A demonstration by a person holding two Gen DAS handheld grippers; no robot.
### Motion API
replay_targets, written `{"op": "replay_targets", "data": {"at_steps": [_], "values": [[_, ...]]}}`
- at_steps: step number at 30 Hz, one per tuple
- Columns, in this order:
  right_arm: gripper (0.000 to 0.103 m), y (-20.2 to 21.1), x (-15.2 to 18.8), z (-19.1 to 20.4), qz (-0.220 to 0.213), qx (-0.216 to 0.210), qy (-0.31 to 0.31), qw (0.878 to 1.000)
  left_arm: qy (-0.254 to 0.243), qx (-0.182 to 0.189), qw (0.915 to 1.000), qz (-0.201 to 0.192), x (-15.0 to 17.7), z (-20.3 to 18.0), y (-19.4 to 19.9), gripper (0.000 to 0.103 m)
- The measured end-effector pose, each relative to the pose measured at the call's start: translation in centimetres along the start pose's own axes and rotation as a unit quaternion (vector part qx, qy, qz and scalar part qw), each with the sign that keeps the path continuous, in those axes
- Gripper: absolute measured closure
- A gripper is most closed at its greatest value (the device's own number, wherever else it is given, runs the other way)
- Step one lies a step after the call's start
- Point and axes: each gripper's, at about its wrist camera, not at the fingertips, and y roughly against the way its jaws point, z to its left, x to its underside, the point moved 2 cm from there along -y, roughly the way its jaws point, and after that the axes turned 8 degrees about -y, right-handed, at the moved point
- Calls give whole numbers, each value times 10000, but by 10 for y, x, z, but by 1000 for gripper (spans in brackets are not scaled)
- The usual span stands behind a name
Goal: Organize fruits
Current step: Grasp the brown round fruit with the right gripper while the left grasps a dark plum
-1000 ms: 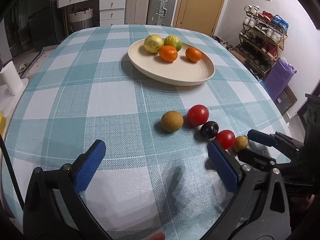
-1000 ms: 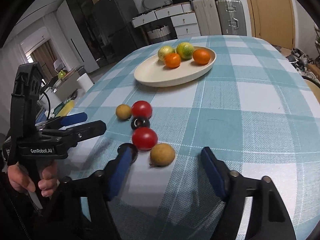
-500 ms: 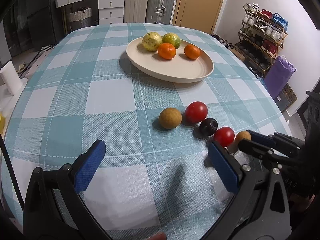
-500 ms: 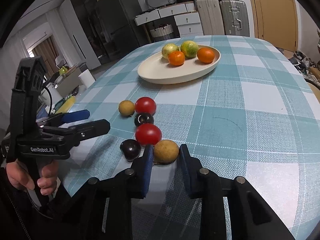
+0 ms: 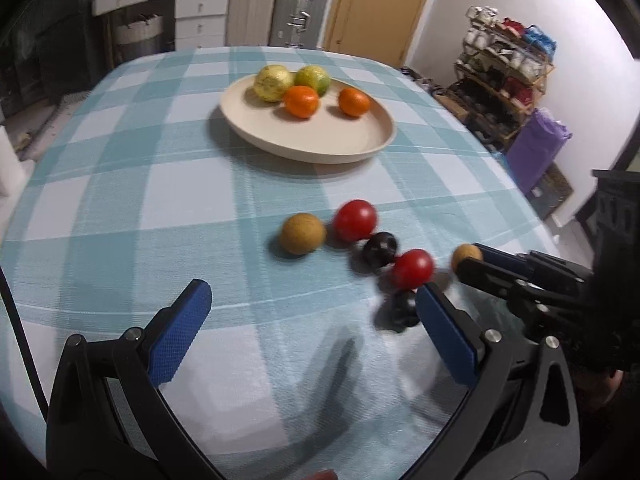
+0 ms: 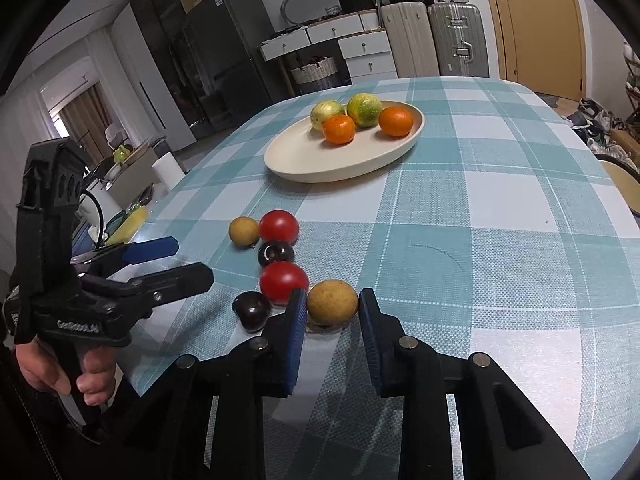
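Note:
My right gripper [image 6: 333,306] is shut on a brown round fruit [image 6: 332,302] and holds it just off the checked cloth; it also shows in the left wrist view [image 5: 466,255]. Beside it lie a red tomato [image 6: 283,282], a dark plum [image 6: 251,310], another dark plum [image 6: 276,253], a second tomato [image 6: 279,226] and a second brown fruit [image 6: 243,231]. A cream plate [image 6: 304,162] further back holds two oranges and two green-yellow fruits. My left gripper [image 5: 312,320] is open and empty, short of the row of fruit.
The table's right edge [image 5: 532,216] drops off close to the fruit row. A shoe rack [image 5: 504,80] and a purple bag [image 5: 538,152] stand beyond it. Suitcases [image 6: 436,40] and drawers stand behind the table.
My right gripper closed on the brown fruit and lifted it slightly. My left gripper moved forward toward the row of fruit, still open.

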Motion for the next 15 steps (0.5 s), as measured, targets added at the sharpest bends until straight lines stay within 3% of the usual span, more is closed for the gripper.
{"op": "replay_targets", "data": {"at_steps": [6,13,15], "values": [[76,5,-2,-5,-80,3,-35,10000,-239,241,9994,71,-1,-17,-7,2],[76,13,-3,-9,-171,22,-50,9998,-590,211,9975,311,-2,-37,-22,3],[76,14,-3,-11,-190,21,-76,9998,-674,220,9966,410,0,-42,-26,10]]}}
